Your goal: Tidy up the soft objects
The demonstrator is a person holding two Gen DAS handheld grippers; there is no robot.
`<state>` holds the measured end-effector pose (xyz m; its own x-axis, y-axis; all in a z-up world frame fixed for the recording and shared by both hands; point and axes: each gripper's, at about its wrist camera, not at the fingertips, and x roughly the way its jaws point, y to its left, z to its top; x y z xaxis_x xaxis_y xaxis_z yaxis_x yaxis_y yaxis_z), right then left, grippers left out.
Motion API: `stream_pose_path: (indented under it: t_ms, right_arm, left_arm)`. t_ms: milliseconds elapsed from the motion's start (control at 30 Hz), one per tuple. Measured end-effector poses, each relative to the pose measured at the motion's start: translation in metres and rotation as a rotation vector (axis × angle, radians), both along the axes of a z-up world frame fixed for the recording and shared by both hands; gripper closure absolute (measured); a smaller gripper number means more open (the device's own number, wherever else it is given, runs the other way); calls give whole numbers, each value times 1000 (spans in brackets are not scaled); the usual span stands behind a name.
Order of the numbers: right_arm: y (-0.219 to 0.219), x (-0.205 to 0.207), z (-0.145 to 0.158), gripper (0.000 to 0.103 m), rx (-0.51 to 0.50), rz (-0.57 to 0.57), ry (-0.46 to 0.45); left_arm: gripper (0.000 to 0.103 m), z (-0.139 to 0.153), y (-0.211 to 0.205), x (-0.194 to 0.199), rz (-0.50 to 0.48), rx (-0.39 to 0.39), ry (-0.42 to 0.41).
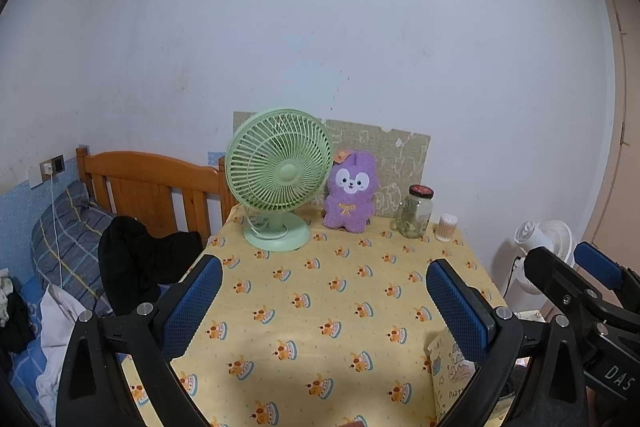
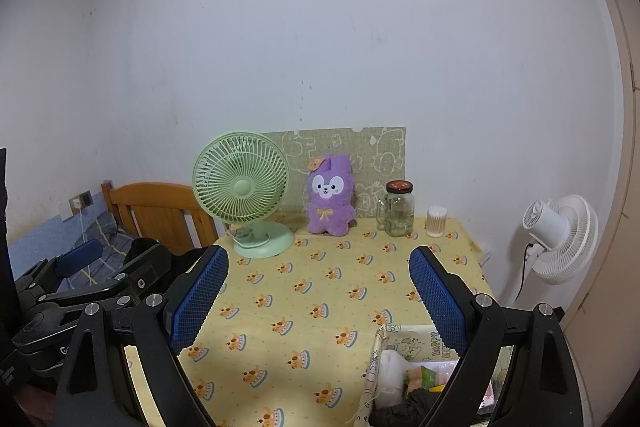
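My left gripper (image 1: 322, 301) is spread wide, blue pads apart, with nothing between them. It hangs above the near half of the table (image 1: 304, 291), which is covered by a yellow cloth printed with small cake motifs. My right gripper (image 2: 318, 301) is equally wide apart and holds nothing. It hangs over the same table, just beside the left one. Each gripper shows at the edge of the other's view.

The purple plush bunny (image 2: 330, 195) stands upright at the far edge of the table, leaning against a patterned board (image 2: 380, 155) that is propped on the wall. It is well apart from both grippers. An orange tag sits on its ear.

Items flanking the plush:
- Left: a green desk fan (image 2: 242, 189), upright on its round base, just beside the plush.
- Right: a glass jar with a dark lid (image 2: 398, 209), near the plush, not touching.
- Further right: a small container of cotton swabs (image 2: 436, 221).

A fabric storage basket (image 2: 380, 339) with cartoon print sits at the near right corner of the table, partly under my right fingers (image 2: 438, 301). It contains white, green and dark soft items; I cannot tell them apart further.

Off the table: a wooden bed frame (image 1: 152, 183) with a plaid pillow (image 1: 66, 247) and dark clothing (image 1: 140, 259) on the left, and a white standing fan (image 2: 560, 239) on the right.
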<state>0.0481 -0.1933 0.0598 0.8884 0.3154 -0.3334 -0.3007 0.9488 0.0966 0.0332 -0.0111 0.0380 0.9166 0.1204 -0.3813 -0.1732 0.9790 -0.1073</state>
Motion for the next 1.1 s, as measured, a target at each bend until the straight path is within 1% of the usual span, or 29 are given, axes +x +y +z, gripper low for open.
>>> stream_pose_path:
  t_ms: [500,767,1100]
  right_arm:
    - [-2,-1,0,9,0,1,-1]
    - [-2,-1,0,9,-2,1,-1]
    - [-2,-2,0,9,-2,1,-3]
  left_arm:
    - [0,0,0,-1,-10,0,4]
    - [0,0,2,1,-20,-17,3]
    - [0,0,2,1,-23,-19,0]
